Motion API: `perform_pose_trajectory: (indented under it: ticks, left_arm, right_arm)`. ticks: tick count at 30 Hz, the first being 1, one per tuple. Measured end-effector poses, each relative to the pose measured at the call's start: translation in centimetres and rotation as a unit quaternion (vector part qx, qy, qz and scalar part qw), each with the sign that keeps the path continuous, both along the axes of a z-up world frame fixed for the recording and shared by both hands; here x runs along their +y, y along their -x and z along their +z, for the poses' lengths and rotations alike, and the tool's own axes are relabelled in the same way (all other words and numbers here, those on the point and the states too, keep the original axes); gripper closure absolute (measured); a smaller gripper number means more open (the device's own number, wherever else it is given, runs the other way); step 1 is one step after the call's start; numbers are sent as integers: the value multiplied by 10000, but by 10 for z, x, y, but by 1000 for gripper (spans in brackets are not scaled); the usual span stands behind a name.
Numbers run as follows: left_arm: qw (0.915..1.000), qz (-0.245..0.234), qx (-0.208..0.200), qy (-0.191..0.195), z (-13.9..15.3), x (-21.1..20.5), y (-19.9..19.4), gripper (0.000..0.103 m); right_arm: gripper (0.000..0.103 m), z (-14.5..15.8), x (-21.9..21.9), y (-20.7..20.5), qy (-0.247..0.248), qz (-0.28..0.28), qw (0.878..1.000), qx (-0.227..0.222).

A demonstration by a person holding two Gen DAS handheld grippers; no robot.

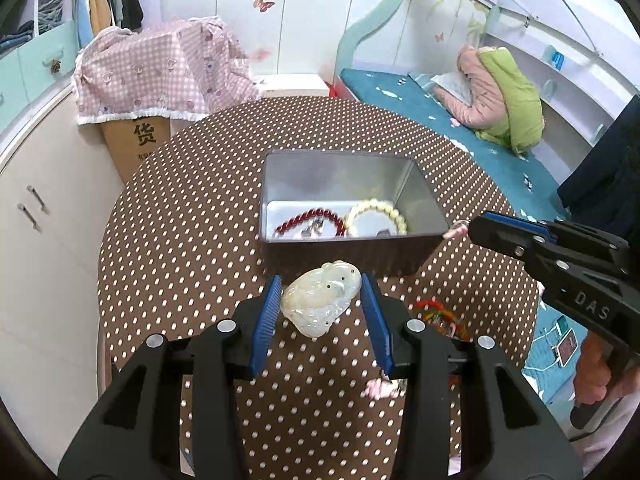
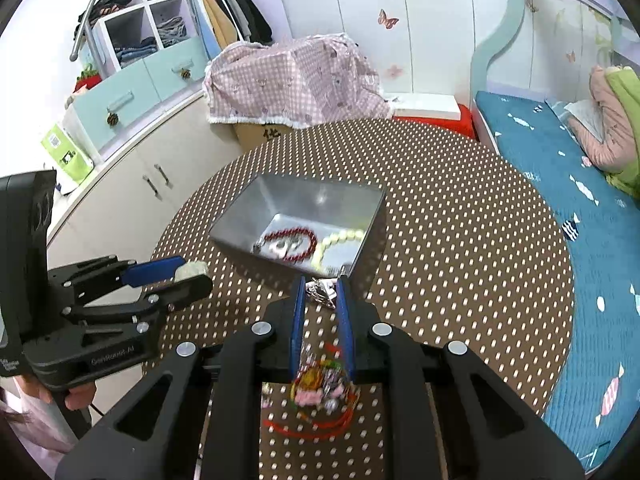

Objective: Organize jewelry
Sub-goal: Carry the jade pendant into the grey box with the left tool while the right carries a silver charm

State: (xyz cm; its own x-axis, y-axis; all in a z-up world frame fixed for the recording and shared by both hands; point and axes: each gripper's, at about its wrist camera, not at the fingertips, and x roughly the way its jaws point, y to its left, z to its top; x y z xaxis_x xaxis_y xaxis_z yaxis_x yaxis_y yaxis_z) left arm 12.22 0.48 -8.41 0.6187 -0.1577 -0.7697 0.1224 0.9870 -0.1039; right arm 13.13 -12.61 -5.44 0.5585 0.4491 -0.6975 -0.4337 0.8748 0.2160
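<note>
Above the dotted desk (image 1: 180, 240), left fingers (image 1: 320, 312) clasp a jade pendant (image 1: 320, 300); right fingers (image 2: 320, 308) pinch a small silver trinket (image 2: 320, 292) near the tin (image 1: 280, 200).

Tin (image 1: 348, 248) sits mid-surface (image 1: 180, 240) with two bead bracelets (image 1: 316, 220) side by side inside; pendant (image 1: 320, 298) before it between left claw (image 1: 320, 312) pads; bed (image 1: 400, 92) behind right, cabinet (image 1: 48, 208) left.
</note>
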Motion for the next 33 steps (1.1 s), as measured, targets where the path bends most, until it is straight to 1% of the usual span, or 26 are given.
perform_pose_trajectory:
  ticks: [5, 9, 13, 17, 19, 20, 21, 24, 29, 33]
  left_arm:
    - [10000, -19, -26, 40, 4, -5, -19, 62]
    - [10000, -28, -25, 73, 6, -7, -37, 62]
    - [10000, -13, 17, 76, 4, -9, -54, 62]
    - [9999, 21, 92, 93, -1, -8, -69, 62]
    - [9999, 7, 112, 88, -4, -9, -75, 65]
    - [9999, -4, 128, 93, -6, -9, -78, 74]
    - [9998, -4, 155, 97, -7, -9, -81, 77]
    - [9998, 1, 203, 85, -13, -10, -88, 77]
    - [9996, 18, 275, 104, -19, -9, -93, 77]
    - [9996, 10, 265, 89, -20, -9, -92, 76]
  right_arm:
    - [89, 0, 3, -20, 28, -42, 10000, 2]
    - [88, -3, 11, -34, 53, 31, 10000, 64]
    - [88, -11, 19, -46, 119, 97, 9997, 170]
    - [87, -13, 22, -49, 151, 126, 9996, 191]
    - [85, -12, 21, -51, 176, 110, 9996, 168]
    - [82, -12, 20, -51, 175, 94, 9997, 158]
    - [79, -12, 18, -53, 172, 74, 9997, 153]
    - [75, -10, 12, -56, 180, -77, 9997, 126]
    - [73, -8, 3, -59, 158, -212, 9996, 112]
    - [67, -8, -1, -61, 160, -285, 9994, 111]
